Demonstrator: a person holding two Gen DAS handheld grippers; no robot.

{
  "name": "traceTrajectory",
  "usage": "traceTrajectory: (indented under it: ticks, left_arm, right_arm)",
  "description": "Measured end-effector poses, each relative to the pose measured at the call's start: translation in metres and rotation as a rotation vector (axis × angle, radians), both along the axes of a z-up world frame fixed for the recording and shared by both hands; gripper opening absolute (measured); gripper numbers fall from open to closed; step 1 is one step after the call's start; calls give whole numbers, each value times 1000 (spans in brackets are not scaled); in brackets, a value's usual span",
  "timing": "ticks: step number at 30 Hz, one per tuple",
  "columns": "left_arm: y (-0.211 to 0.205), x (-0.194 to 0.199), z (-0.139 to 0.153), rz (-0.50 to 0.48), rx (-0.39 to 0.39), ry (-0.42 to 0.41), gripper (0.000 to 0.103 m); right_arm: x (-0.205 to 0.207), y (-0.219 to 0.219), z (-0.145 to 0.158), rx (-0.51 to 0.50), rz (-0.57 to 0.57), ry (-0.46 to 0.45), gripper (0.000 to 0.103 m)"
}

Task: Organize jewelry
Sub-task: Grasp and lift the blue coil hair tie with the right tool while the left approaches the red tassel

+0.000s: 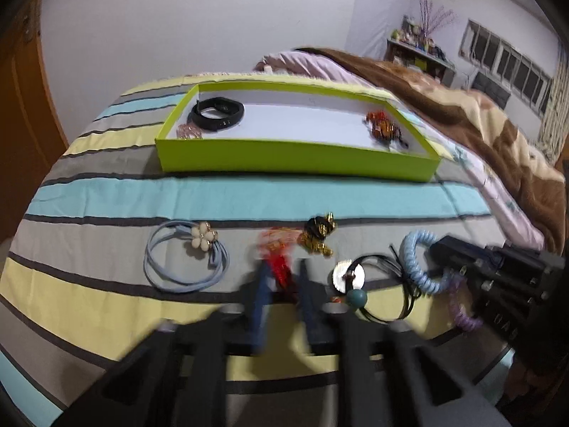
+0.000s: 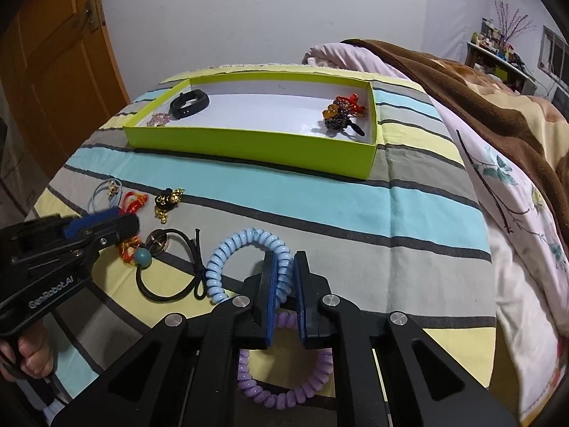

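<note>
A lime-green tray (image 1: 295, 158) (image 2: 249, 142) lies on the striped bedspread, holding a black band (image 1: 217, 113) (image 2: 188, 104), a pink piece (image 1: 188, 131) and an orange-red beaded piece (image 1: 386, 128) (image 2: 343, 112). My left gripper (image 1: 282, 270) is closed around a red knotted ornament (image 1: 281, 263) (image 2: 133, 204) on the bed. My right gripper (image 2: 286, 267) is shut on a light blue coil hair tie (image 2: 245, 245) (image 1: 419, 252); a purple coil tie (image 2: 284, 388) (image 1: 462, 309) lies beneath it.
On the bed lie a blue hair band with white flower (image 1: 201, 240), a black-gold charm (image 1: 320, 233) (image 2: 169, 199), and a black cord with teal bead and silver disc (image 1: 355, 284) (image 2: 156, 252). A brown blanket (image 1: 444, 114) is heaped at right. A wooden door (image 2: 46, 71) stands left.
</note>
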State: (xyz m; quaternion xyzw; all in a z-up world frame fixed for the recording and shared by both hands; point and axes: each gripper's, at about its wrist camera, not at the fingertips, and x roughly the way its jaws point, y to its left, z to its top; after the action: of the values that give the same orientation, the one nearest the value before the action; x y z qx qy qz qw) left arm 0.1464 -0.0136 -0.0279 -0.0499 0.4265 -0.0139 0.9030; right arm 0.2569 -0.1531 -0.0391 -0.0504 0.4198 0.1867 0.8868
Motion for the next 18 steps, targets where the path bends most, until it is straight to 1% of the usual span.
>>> traceTrajectory:
  ticks: [3,8,18]
  left_arm:
    - [-2,-4,1,-23,30,-24,8]
    - [2,-12,7,-41,7,-53,8]
    - [8,-34,36,-48,-1,-152,8]
  right_arm:
    - [-3,-4,4,27,-3,-17,9]
    - [-12,-9,16,64,-14,-62,9]
    - [-29,-15,41,119,-28,-123,9]
